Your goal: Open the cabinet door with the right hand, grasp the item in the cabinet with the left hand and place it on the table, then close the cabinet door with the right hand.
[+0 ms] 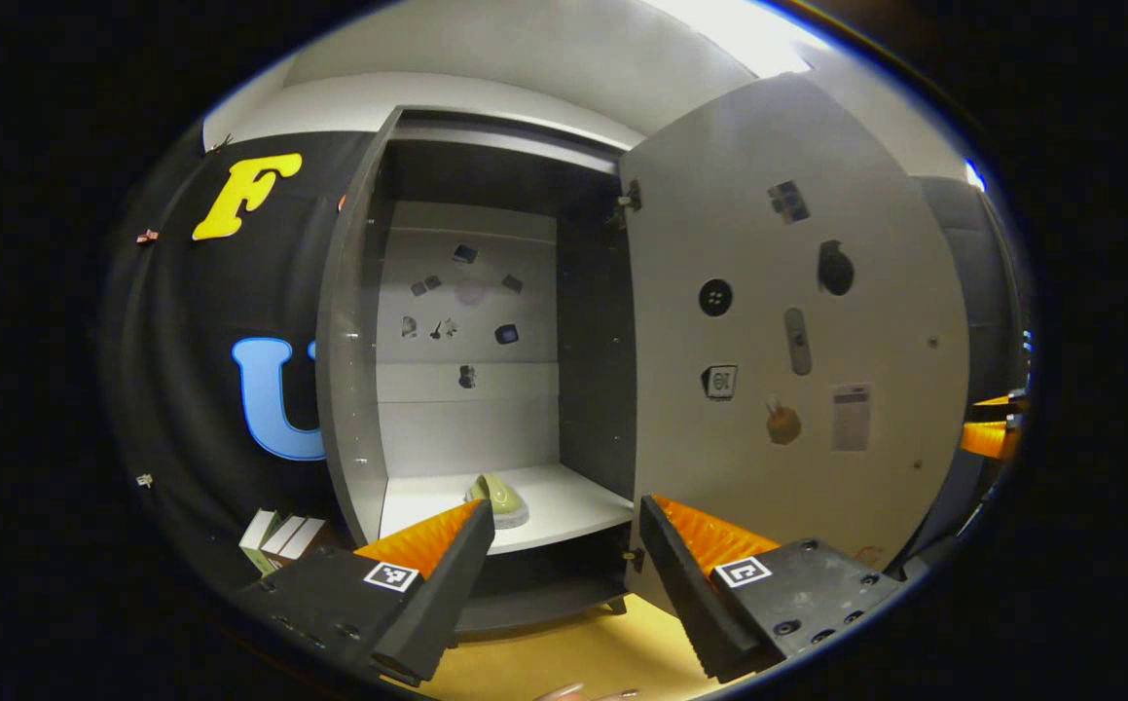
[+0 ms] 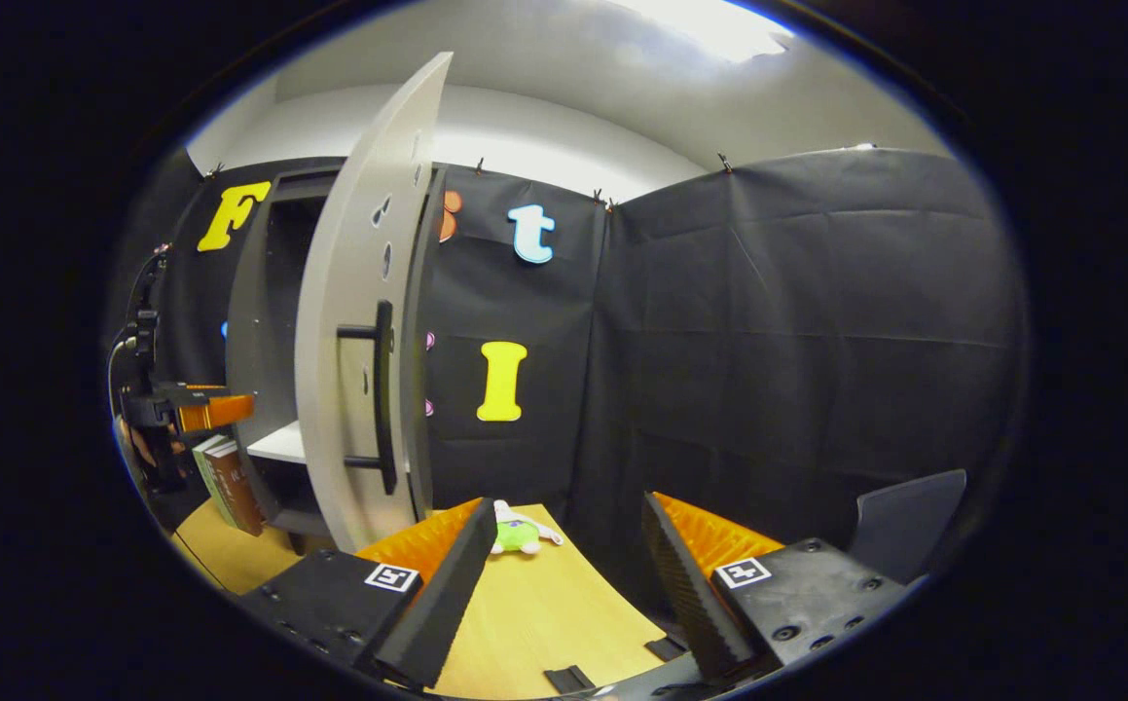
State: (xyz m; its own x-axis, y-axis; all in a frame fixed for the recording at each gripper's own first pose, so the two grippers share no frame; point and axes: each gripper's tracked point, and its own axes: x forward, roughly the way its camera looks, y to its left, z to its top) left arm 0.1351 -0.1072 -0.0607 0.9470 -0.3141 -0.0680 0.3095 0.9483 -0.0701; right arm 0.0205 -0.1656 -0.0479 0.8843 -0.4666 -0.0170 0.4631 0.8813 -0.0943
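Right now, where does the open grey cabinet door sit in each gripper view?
Left gripper view: the flat grey cabinet door fills the right half, its inner face to the camera, swung open.
Right gripper view: it stands left of centre, seen nearly edge-on, with the black bar handle on it.
Shared landmark: the white cabinet shelf.

My left fingers (image 1: pixel 564 574) stand apart before the open tall grey cabinet (image 1: pixel 349 331), which rests on the yellow wooden tabletop (image 1: pixel 564 652). The small pale green shoe-shaped item (image 1: pixel 498 499) lies on the cabinet's white shelf (image 1: pixel 573 506). The flat grey cabinet door (image 1: pixel 787 321) hangs swung out to the right. Upright books (image 1: pixel 276 537) stand left of the cabinet. In my right gripper view, a small green-and-white plush toy (image 2: pixel 517 531) lies on the tabletop right of the door, beyond my right fingers (image 2: pixel 564 574).
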